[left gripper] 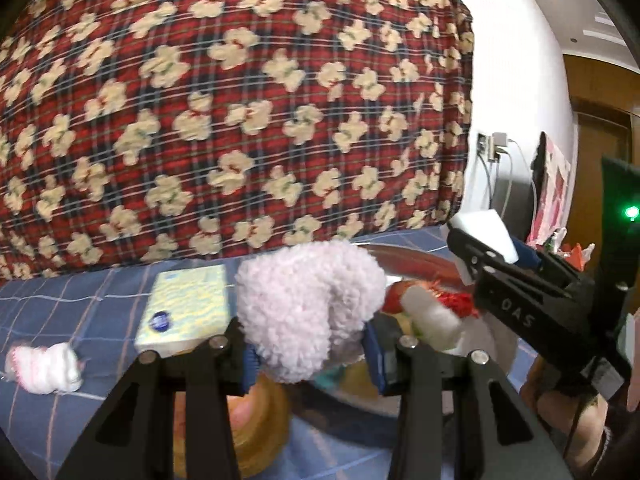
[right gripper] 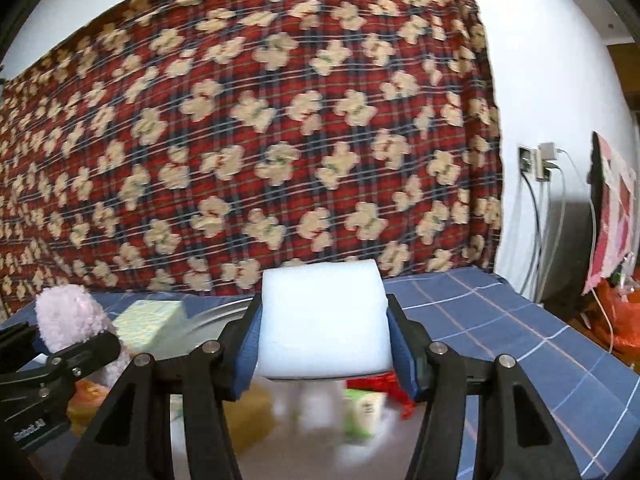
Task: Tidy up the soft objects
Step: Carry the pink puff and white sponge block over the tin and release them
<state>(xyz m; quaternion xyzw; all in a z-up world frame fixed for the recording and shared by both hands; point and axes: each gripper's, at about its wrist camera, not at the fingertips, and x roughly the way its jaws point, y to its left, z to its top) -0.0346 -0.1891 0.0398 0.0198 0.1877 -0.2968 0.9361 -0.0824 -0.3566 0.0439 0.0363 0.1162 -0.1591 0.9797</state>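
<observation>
My left gripper (left gripper: pixel 308 356) pinches a fluffy lilac toy (left gripper: pixel 308 312) and my right gripper (right gripper: pixel 322 344) clamps a white sponge (right gripper: pixel 322 320), both above the metal tray (left gripper: pixel 492 344). I judge the sorting partly done: a tissue pack (left gripper: pixel 184 308) and pink-white plush (left gripper: pixel 44 368) remain on the blue checked cloth (right gripper: pixel 500 320) near its left edge.

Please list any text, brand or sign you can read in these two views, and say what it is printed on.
"OAS": pale letters on the side of the right tool.
"Robot…": white lettering on the left tool; the rest is too blurred.
Round blue logo on the yellow tissue pack: unreadable.
Green-and-white packet: blurred.
</observation>
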